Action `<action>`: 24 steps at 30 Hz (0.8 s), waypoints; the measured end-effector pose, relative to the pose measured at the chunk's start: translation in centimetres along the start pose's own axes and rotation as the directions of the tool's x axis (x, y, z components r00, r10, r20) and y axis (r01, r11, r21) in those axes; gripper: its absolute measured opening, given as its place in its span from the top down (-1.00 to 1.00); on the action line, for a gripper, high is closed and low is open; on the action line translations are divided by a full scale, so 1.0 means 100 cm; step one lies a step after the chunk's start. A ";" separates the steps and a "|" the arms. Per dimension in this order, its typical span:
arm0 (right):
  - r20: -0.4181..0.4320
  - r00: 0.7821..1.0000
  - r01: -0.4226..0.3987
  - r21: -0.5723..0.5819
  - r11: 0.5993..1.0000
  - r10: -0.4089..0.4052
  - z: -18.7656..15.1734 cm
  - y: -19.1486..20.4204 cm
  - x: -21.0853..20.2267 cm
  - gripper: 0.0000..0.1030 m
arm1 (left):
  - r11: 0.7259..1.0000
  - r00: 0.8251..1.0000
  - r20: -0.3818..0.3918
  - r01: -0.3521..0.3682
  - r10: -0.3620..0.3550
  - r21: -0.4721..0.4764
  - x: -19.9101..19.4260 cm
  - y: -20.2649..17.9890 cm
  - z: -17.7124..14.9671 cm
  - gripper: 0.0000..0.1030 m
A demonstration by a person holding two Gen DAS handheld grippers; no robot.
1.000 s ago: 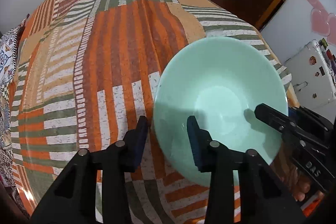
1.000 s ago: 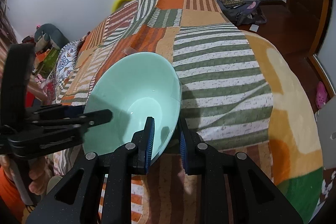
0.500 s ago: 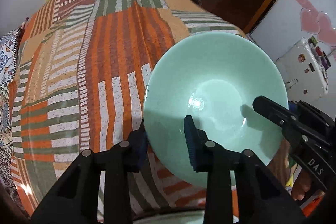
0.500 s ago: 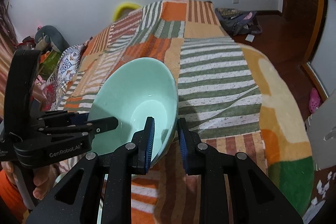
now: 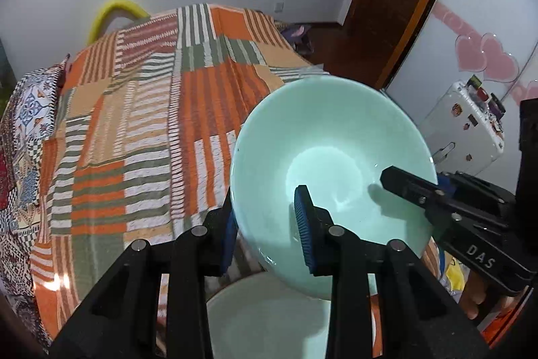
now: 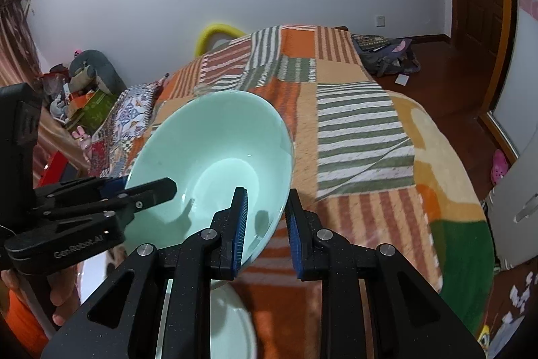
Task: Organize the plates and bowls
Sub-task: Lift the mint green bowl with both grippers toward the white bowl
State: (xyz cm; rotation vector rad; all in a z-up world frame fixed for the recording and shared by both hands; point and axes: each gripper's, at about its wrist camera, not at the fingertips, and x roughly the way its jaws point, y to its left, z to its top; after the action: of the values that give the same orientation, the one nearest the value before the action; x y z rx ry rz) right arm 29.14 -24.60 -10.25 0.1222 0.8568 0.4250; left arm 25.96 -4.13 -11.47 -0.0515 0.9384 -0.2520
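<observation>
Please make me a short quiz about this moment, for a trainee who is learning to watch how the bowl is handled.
1. True or false: the green bowl rests flat on the striped blanket.
2. What shows just below the bowl? A) a pale dish B) a spoon C) a cup
3. How do the fingers of the left gripper and the right gripper stand at the bowl's rim?

Key: 1 false, it is tilted and off the blanket; 2 A; 3 one finger inside, one outside.
</observation>
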 end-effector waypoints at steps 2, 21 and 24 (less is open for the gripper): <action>0.004 1.000 -0.013 -0.004 1.000 0.013 -0.004 0.008 -0.003 0.60 | 1.000 1.000 0.021 -0.009 0.009 -0.003 -0.014 0.004 -0.008 0.38; 0.033 0.989 -0.142 -0.083 0.986 0.145 -0.027 0.090 -0.014 0.56 | 0.989 0.974 0.178 -0.128 0.139 -0.072 -0.121 0.051 -0.079 0.38; 0.033 0.985 -0.163 -0.103 0.981 0.167 -0.031 0.104 -0.014 0.56 | 0.985 0.970 0.187 -0.140 0.156 -0.099 -0.133 0.064 -0.091 0.38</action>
State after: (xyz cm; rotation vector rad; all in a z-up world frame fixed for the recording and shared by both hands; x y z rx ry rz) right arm 22.76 -15.92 -8.49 0.1094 0.7851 0.6184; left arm 12.39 5.81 -7.31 -0.0822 0.7534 -0.0665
